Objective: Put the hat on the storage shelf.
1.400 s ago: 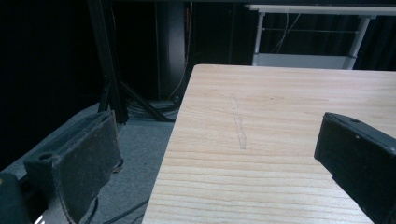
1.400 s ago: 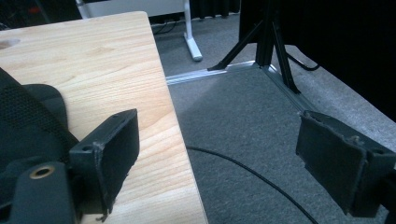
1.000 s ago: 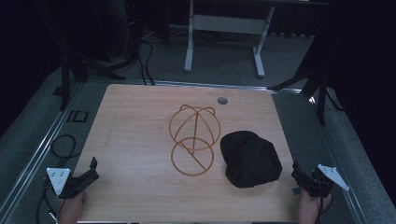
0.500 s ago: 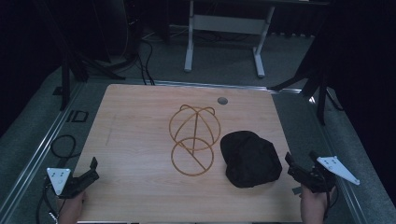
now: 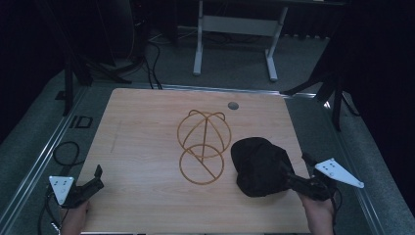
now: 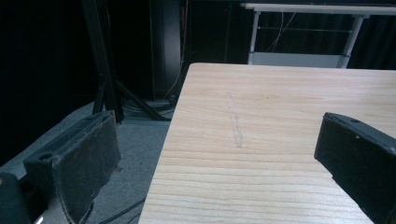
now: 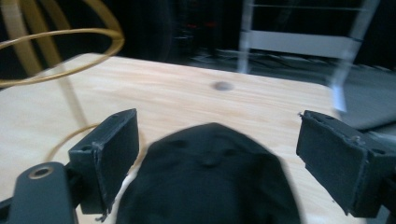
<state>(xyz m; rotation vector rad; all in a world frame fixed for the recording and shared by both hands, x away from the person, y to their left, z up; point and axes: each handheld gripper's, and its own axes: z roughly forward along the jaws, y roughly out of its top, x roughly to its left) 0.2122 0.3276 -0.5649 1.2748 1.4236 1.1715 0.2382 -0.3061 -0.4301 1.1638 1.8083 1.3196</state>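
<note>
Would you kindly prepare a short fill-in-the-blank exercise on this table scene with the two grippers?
1. The right gripper has its jaws spread on either side of the ____ cap.
2. The gold wire stand rests on the ____ table.
3. The left gripper hovers at the table's near-____ corner.
4. The left gripper's jaws hold ____.

Missing words: black; wooden; left; nothing

Bare wooden tabletop (image 5: 142, 142) lies open on the left; the gold wire ring stand (image 5: 203, 144) and crumpled black cloth (image 5: 259, 166) crowd centre-right.
</note>
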